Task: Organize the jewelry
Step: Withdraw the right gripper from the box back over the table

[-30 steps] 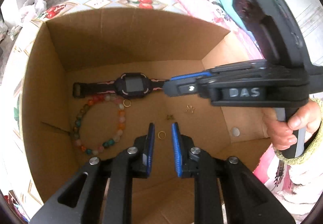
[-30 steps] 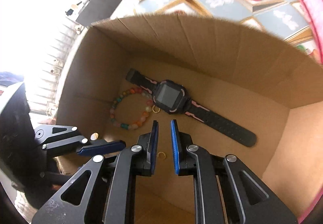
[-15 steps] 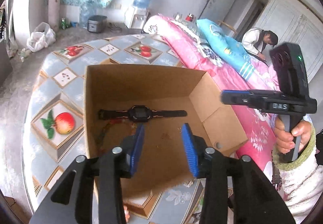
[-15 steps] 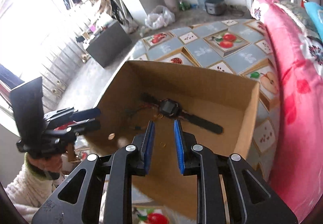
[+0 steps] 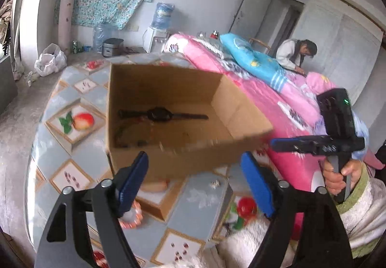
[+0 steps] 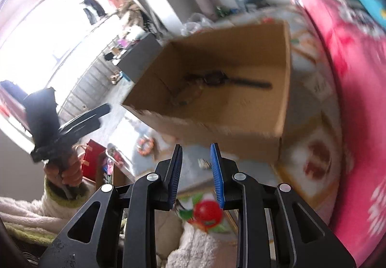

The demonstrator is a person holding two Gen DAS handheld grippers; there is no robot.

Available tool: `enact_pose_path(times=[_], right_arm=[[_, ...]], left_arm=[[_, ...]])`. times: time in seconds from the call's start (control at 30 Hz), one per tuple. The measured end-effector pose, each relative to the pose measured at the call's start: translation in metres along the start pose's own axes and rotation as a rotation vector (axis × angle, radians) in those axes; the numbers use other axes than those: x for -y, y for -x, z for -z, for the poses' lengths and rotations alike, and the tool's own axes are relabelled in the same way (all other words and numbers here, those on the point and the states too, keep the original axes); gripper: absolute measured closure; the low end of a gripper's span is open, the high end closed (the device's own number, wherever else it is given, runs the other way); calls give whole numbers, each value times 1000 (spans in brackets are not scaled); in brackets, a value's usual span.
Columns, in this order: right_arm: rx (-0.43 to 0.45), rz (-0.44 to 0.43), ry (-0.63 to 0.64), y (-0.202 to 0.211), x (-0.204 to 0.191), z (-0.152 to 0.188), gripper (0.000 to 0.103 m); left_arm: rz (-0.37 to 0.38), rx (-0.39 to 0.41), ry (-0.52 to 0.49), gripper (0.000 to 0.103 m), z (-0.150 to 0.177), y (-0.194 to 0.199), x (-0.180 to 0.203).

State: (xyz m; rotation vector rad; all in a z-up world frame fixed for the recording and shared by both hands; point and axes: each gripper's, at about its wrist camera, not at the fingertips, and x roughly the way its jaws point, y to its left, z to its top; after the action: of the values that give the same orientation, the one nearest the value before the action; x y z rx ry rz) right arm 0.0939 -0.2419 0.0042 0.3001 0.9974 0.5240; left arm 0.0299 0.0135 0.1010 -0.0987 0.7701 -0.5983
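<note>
An open cardboard box point(image 5: 135, 157) point(image 6: 241, 137) stands on the patterned table. In it lie a black watch point(image 5: 159, 114) point(image 6: 214, 79) and a beaded bracelet point(image 6: 185, 99), blurred. An orange bead bracelet point(image 5: 131, 216) point(image 6: 145, 146) and a small silver piece point(image 5: 214, 183) point(image 6: 203, 163) lie on the table in front of the box. My left gripper point(image 5: 195, 181) is wide open and empty, held above the table before the box. My right gripper point(image 6: 196, 171) is open and empty, also above the table; it shows in the left wrist view point(image 5: 289, 144).
The table point(image 5: 79, 147) has a fruit-print cloth. A bed with pink bedding point(image 5: 277, 103) runs along its right side. A red bag point(image 6: 93, 159) stands by the table's near-left edge. A person point(image 5: 296, 55) sits far back right.
Both grippers have pulled back and up out of the box and now hang above the table in front of it. The left gripper has opened wide; the right has opened somewhat.
</note>
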Motion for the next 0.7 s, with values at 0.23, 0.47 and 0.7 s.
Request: enact_pose_path(times=[0.23,0.47,0.7], right_arm=[[50,55,-83,-9,23,-13,78],[139,106,-95,-2,28,2,73],[131,230,-68,-5,29,51,42]], left_arm=[[-102,-134,-20,22,42,-46,16],[-156,-180,-57,22,63,-79,27],[-217,-226,-125,21,72,-99,35]])
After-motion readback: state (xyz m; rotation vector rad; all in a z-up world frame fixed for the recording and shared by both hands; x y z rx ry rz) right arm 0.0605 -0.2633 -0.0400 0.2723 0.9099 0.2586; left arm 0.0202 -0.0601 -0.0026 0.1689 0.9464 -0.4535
